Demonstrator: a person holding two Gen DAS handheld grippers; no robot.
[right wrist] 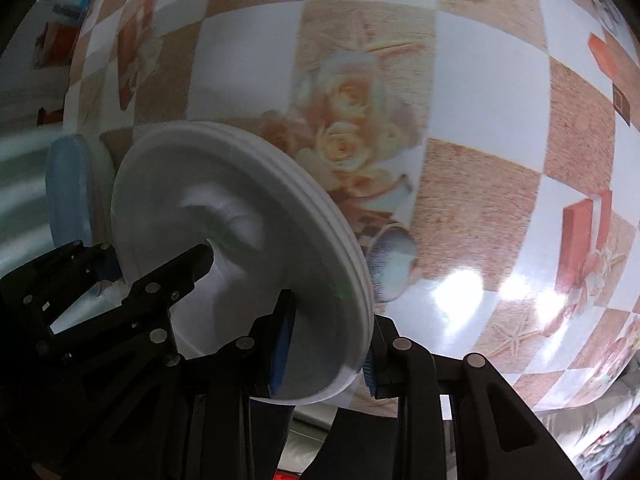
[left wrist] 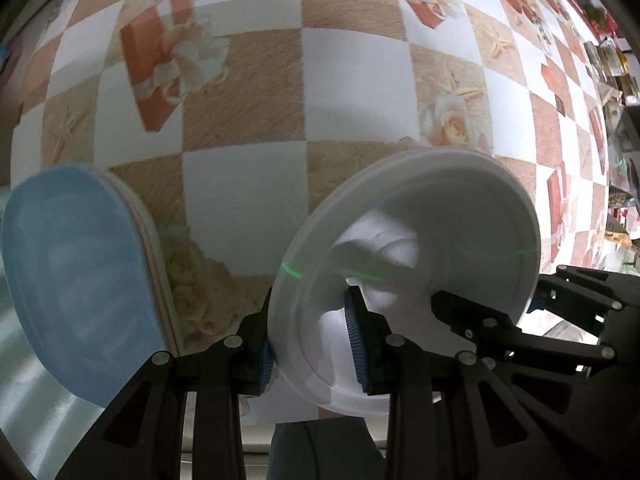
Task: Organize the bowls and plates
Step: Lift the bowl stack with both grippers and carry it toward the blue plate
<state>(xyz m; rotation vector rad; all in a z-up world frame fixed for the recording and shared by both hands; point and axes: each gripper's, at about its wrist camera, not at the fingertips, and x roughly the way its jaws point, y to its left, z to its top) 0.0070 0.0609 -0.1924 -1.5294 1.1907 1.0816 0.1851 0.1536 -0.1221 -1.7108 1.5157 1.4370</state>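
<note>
A stack of white plates [left wrist: 420,208] [right wrist: 240,184] sits between both grippers, above the checked tablecloth [left wrist: 240,200] [right wrist: 480,200]. My left gripper [left wrist: 312,352] is shut on the stack's near-left rim, one blue pad inside the dish and one under it. On the opposite rim my right gripper [right wrist: 326,360] is shut the same way. Each view also shows the other gripper across the stack: the right gripper [left wrist: 516,308] and the left gripper [right wrist: 156,264]. A second stack with a blue plate [left wrist: 80,280] [right wrist: 68,192] on top lies to the left.
The tablecloth, printed with roses, starfish and red gift boxes, runs far back and right. Cluttered shelves [left wrist: 616,80] line the far right edge. The table's near edge [left wrist: 224,436] runs just below the grippers, and a pale green floor [left wrist: 24,380] shows at left.
</note>
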